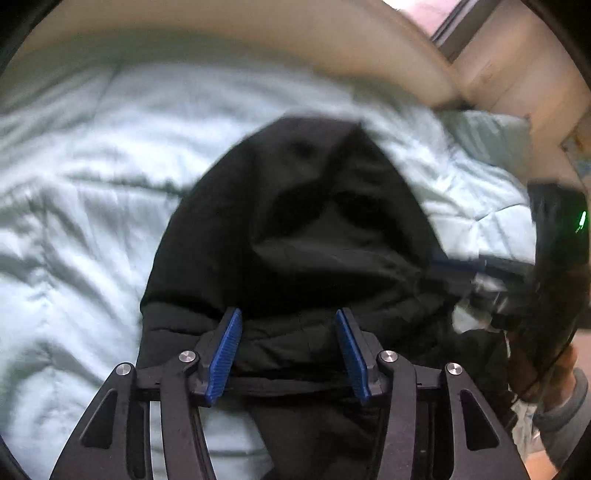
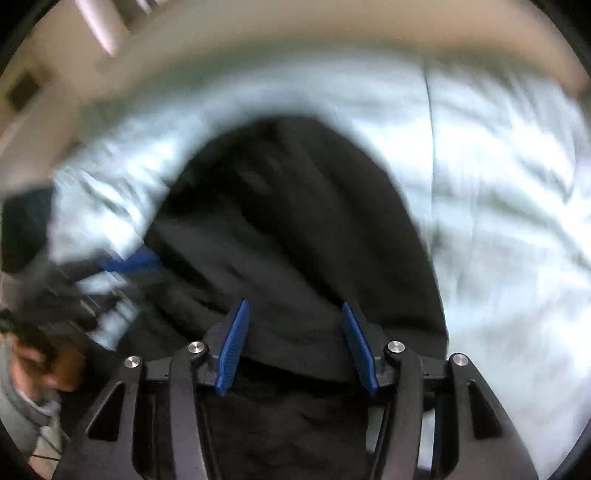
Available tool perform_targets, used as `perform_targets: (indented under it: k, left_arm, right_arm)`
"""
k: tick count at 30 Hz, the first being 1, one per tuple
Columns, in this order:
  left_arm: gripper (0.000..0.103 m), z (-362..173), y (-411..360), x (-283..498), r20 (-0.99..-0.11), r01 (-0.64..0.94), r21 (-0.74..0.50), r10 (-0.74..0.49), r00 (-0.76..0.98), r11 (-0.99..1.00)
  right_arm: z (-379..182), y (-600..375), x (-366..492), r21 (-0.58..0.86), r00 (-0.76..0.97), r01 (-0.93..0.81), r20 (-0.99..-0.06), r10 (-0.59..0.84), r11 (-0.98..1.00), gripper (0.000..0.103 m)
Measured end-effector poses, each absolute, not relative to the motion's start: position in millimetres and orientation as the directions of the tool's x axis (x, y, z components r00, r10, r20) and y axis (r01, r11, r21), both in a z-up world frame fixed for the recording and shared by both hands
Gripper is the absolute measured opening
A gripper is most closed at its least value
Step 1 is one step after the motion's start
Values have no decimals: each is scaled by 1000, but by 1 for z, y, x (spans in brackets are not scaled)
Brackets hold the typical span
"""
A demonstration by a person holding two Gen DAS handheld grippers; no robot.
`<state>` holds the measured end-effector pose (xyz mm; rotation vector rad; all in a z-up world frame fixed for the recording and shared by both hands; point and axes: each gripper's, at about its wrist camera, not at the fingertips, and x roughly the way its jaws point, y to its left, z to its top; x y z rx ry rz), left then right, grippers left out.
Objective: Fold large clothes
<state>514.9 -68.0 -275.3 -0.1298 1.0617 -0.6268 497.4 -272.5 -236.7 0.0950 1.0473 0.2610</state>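
Note:
A large black padded jacket (image 1: 295, 229) lies on a pale blue-green quilt (image 1: 74, 184). It also fills the middle of the right wrist view (image 2: 295, 229). My left gripper (image 1: 288, 317) is open, its blue pads (image 1: 225, 350) spread just over the jacket's near edge, nothing between them. My right gripper (image 2: 293, 310) is open too, its blue pads (image 2: 232, 347) apart above the jacket's near edge. The right gripper also shows blurred at the right of the left wrist view (image 1: 491, 280); the left gripper shows blurred at the left of the right wrist view (image 2: 122, 266).
The quilt (image 2: 517, 221) covers a bed with a beige headboard (image 1: 258, 33) at the far side. A pillow (image 1: 487, 136) lies at the far right. A hand in a grey sleeve (image 1: 554, 398) holds the right gripper. Both views are motion-blurred.

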Motion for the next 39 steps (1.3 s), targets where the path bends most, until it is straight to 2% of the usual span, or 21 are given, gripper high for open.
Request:
perform_targets:
  k: [2, 4, 10, 15, 18, 20, 24, 25, 27, 30, 33, 34, 36, 39]
  left_arm:
    - [54, -272, -71, 515, -789, 431, -361, -517, 331, 827]
    - [54, -283, -76, 518, -805, 427, -350, -500, 319, 834]
    - [54, -296, -71, 520, -778, 417, -393, -538, 325, 820]
    - [54, -284, -70, 518, -766, 427, -413, -560, 315, 804]
    - [54, -254, -63, 510, -664, 489, -542, -705, 251, 684]
    - [54, -244, -59, 507, -636, 501, -551, -724, 265, 667]
    - [54, -271, -45, 521, -710, 365, -541, -644, 285, 758]
    - [54, -294, -45, 531, -751, 303, -546, -617, 235, 781]
    - [54, -317, -46, 535, -753, 310, -567, -633, 179, 763]
    - [54, -298, -43, 534, -744, 360, -558, -643, 182, 748]
    - [54, -260, -25, 531, -699, 420, -544, -669, 251, 726]
    - [55, -253, -18, 531, -691, 425, -537, -669, 273, 728]
    - [74, -241, -6, 547, -685, 412, -529, -660, 310, 742]
    - [75, -245, 3, 573, -685, 380, -550, -662, 303, 743]
  right_arm:
    - [-209, -270, 513, 183, 557, -161, -795, 242, 970, 58]
    - [-208, -266, 544, 201, 563, -154, -787, 253, 968, 58]
    - [-288, -255, 593, 110, 423, -101, -895, 143, 989, 57]
    - [-260, -261, 574, 142, 464, -118, -867, 182, 983, 57]
    - [-230, -279, 533, 170, 499, -145, -838, 220, 975, 57]
    - [-226, -287, 511, 153, 480, -148, -853, 206, 977, 57]
    - [-256, -301, 485, 157, 408, -93, -895, 181, 983, 53]
    - [-270, -308, 485, 168, 388, -69, -904, 181, 983, 50]
    - [-286, -321, 481, 221, 349, -28, -912, 217, 975, 49]
    - [-281, -330, 480, 244, 351, -48, -904, 245, 969, 50]
    - [-249, -346, 473, 334, 393, -105, -851, 348, 937, 50]
    - [-241, -353, 475, 354, 407, -122, -834, 372, 927, 52]
    - [-231, -362, 485, 334, 432, -136, -828, 359, 933, 53]
    - [-235, -373, 511, 328, 422, -130, -836, 352, 936, 53]
